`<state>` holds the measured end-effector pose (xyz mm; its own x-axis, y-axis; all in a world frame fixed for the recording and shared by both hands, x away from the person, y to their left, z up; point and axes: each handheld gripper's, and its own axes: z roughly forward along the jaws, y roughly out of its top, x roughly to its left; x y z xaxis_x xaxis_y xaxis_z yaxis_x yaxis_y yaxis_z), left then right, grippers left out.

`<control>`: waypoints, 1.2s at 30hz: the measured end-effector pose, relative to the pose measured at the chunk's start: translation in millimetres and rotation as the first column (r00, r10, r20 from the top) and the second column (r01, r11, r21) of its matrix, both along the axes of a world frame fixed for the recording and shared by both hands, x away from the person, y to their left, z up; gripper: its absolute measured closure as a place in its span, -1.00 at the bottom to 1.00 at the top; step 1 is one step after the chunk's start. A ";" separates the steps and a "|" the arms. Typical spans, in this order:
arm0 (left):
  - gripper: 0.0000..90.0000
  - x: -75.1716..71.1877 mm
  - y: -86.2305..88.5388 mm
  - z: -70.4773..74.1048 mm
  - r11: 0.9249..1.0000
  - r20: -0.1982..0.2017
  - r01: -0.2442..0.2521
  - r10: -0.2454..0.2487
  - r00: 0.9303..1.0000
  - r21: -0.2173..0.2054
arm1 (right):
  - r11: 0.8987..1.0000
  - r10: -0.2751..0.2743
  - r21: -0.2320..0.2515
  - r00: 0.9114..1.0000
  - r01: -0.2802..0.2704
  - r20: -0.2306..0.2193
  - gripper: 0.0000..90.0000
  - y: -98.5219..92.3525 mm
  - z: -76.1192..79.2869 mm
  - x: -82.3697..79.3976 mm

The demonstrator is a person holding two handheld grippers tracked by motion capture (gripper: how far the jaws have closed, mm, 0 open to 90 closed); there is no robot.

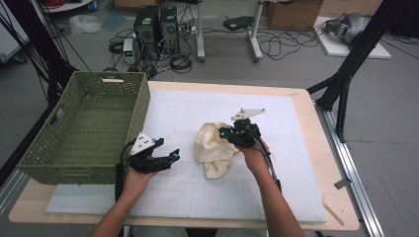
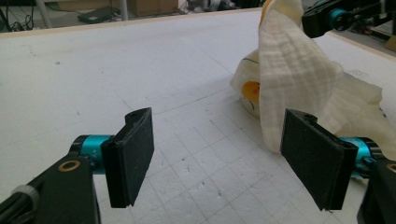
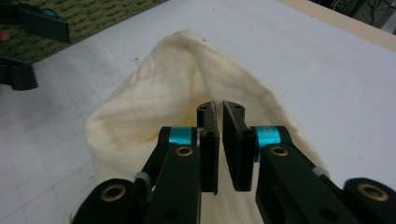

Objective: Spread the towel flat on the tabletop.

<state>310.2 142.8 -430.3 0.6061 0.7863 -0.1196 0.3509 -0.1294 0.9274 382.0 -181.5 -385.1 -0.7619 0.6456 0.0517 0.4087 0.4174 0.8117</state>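
A cream, waffle-textured cloth (image 1: 212, 148) lies crumpled on the white gridded mat (image 1: 188, 197) near the middle of the table. My right gripper (image 1: 226, 133) is at the cloth's upper right edge, and in the right gripper view it (image 3: 219, 112) is shut on a fold of the cloth (image 3: 154, 98). That fold rises to a peak at the jaws. In the left gripper view the lifted cloth (image 2: 294, 70) hangs from the right gripper (image 2: 336, 18) and shows a small orange print lower down. My left gripper (image 1: 170, 159) rests left of the cloth, open (image 2: 224, 158), with nothing between its pads (image 2: 135, 158).
A green woven basket (image 1: 143, 98) stands at the table's left edge, close behind the left hand, and its wall (image 3: 93, 14) also shows in the right gripper view. The wooden table rim (image 1: 326, 148) frames the mat. Cables, computer towers and stand legs are on the floor beyond.
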 end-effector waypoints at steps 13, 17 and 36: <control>-0.40 0.5 -1.2 -0.5 1.000 -0.002 0.000 0.000 1.000 0.003 | 0.997 -0.069 0.046 0.996 0.067 0.051 0.36 -32.0 4.1 -21.3; -0.40 0.5 -1.7 -0.2 1.000 0.002 -0.002 0.002 1.000 -0.003 | 0.993 -0.112 0.049 0.992 0.109 0.065 -0.03 -21.4 0.6 -17.9; -0.39 1.6 -2.2 -1.3 1.000 -0.005 0.003 -0.003 1.000 -0.006 | 0.999 0.008 -0.039 1.000 -0.007 0.009 0.74 17.5 -0.8 22.4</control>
<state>311.8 140.6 -431.7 0.6075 0.7840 -0.1276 0.3556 -0.1247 0.9263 404.5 -164.1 -385.8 -0.7670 0.6413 0.0200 0.3985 0.4516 0.7983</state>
